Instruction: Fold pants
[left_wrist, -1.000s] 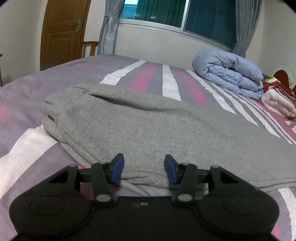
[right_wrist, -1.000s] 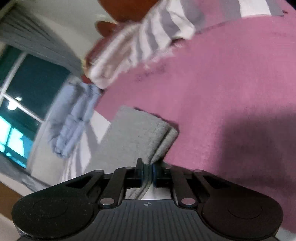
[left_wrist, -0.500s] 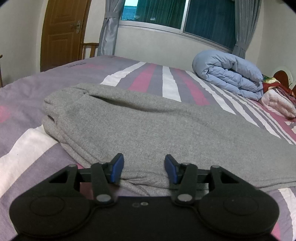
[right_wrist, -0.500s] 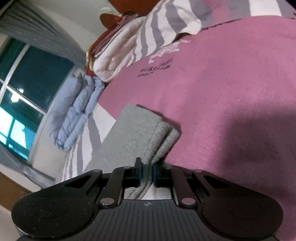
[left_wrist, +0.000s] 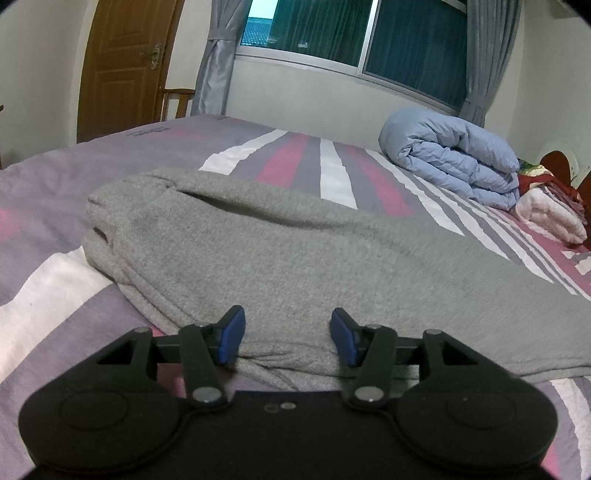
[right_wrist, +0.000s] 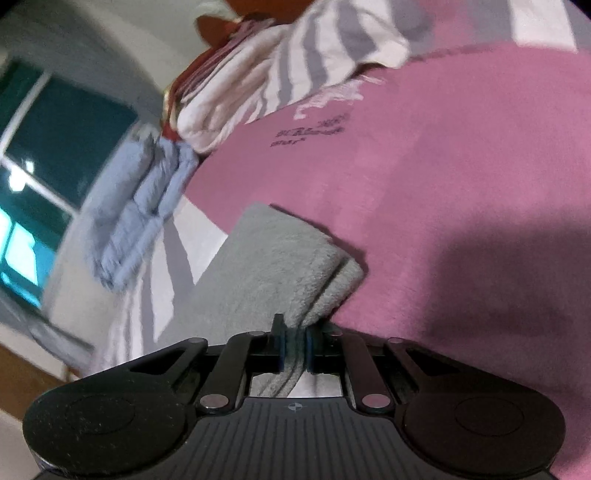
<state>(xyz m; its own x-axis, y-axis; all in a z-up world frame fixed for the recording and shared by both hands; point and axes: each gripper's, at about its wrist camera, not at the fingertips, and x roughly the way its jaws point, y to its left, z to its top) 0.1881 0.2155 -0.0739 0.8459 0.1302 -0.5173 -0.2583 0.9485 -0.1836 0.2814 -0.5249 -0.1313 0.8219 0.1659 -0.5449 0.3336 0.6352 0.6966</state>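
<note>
Grey sweatpants lie folded lengthwise on the striped bed, waistband at the left, legs running off to the right. My left gripper is open, its blue pads on either side of the near edge of the pants, holding nothing. In the right wrist view the leg end of the pants lies on the pink part of the bedspread. My right gripper is shut on the grey cloth at that end.
A rolled light-blue duvet and folded pink and red blankets lie at the far right of the bed; the duvet also shows in the right wrist view. A wooden door, chair and window stand behind the bed.
The left gripper stays still and open. The right wrist view has swung, blurred now, with the gripper still shut on the leg end of the pants.
</note>
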